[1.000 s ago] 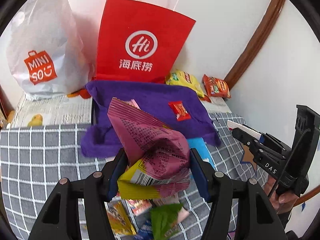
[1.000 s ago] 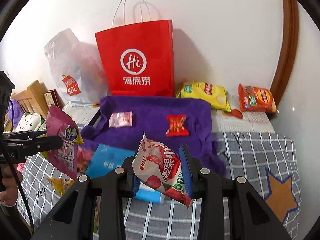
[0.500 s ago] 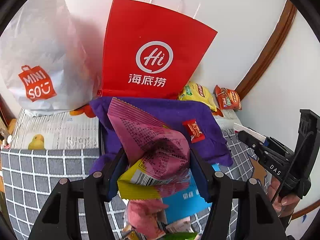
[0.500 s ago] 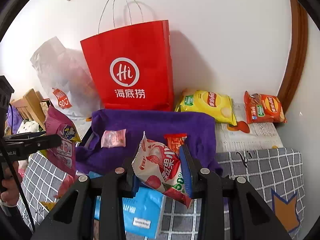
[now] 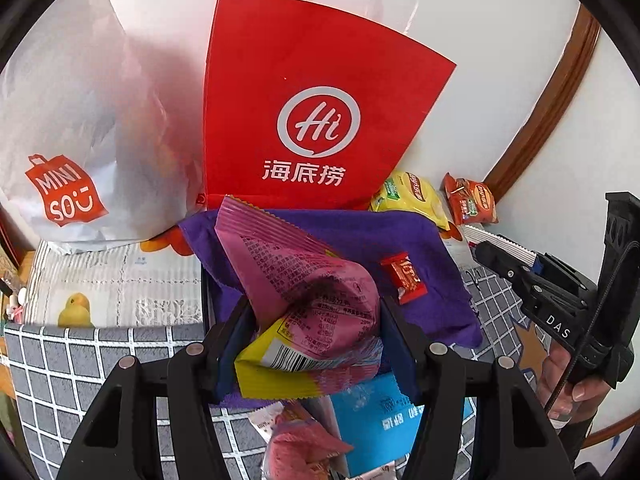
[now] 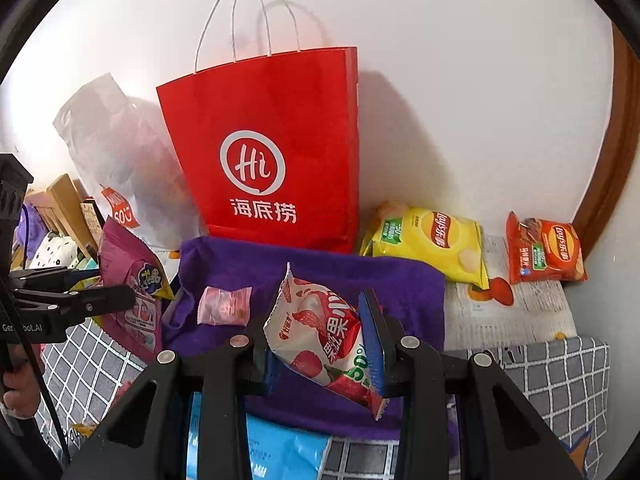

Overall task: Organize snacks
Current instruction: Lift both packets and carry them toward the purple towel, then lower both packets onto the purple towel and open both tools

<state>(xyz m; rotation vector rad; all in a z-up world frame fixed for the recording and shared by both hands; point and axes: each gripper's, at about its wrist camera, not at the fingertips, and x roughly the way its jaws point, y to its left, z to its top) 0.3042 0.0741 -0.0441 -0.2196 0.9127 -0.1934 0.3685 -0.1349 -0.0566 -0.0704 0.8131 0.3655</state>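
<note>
A puffed pink snack bag (image 5: 312,300) with a yellow bottom edge sits tilted, clamped in the left gripper (image 5: 316,340). A white-and-red strawberry packet (image 6: 320,332) hangs slanted in the right gripper (image 6: 320,344), above the purple cloth (image 6: 400,284).

Two chip bags (image 6: 430,242), two shopping bags (image 6: 272,152), one purple cloth (image 6: 320,268)

The pink snack bag (image 5: 308,300) hides part of the purple cloth (image 5: 360,232); the blue packet (image 6: 280,452) runs off the bottom edge.
</note>
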